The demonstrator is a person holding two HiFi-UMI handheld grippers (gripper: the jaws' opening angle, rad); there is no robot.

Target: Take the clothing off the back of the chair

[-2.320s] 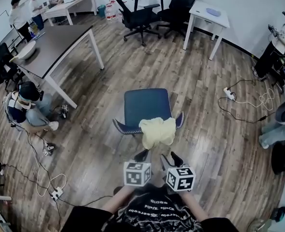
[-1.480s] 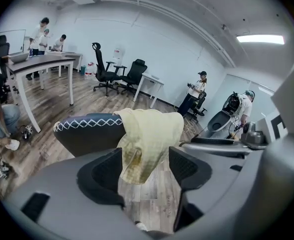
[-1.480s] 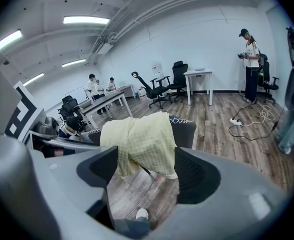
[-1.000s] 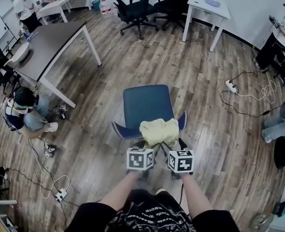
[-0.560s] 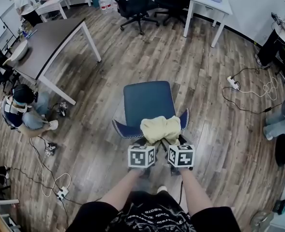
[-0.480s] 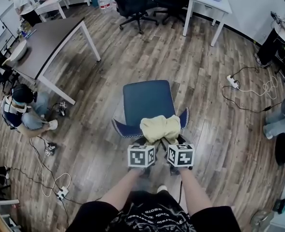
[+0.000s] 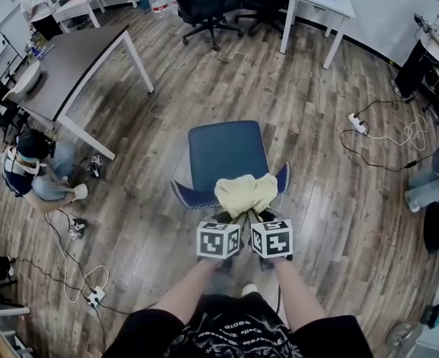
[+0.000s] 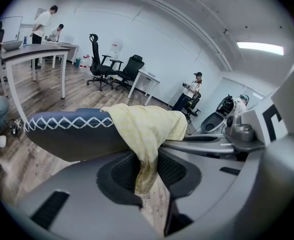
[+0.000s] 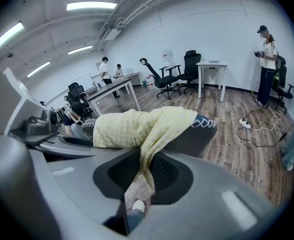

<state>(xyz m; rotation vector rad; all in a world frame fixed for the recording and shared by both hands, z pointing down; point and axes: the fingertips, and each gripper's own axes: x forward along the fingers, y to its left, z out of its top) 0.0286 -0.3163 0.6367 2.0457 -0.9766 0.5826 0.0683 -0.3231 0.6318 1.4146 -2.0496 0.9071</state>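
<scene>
On the wood floor (image 7: 338,200) of an open office, with a grey bench (image 7: 77,62) off to the left, a blue chair (image 7: 226,151) stands directly in front of the person. A yellow garment (image 7: 243,192) lies draped over the chair back (image 8: 67,134), bunched toward one end of it, with loose folds hanging down the near side. The left hand-held gripper (image 8: 147,171) and the right hand-held gripper (image 9: 144,176) are side by side just below the garment, both angled downward. Each one's jaws are closing, and each already has a narrow hanging fold pinched between its pads. The bulk of the fabric rests on top of the chair back, so the removal itself appears not to have begun. The main risk from here is that both grips take only thin, trailing edges: a quick pull could slide the cloth out of one pair of jaws and leave the garment dangling from one side, or dropped on the floor. A pull straight toward the person could also drag the fabric against the stitched rim of the chair back, snagging it or rolling the chair forward instead of lifting the garment clear.
</scene>
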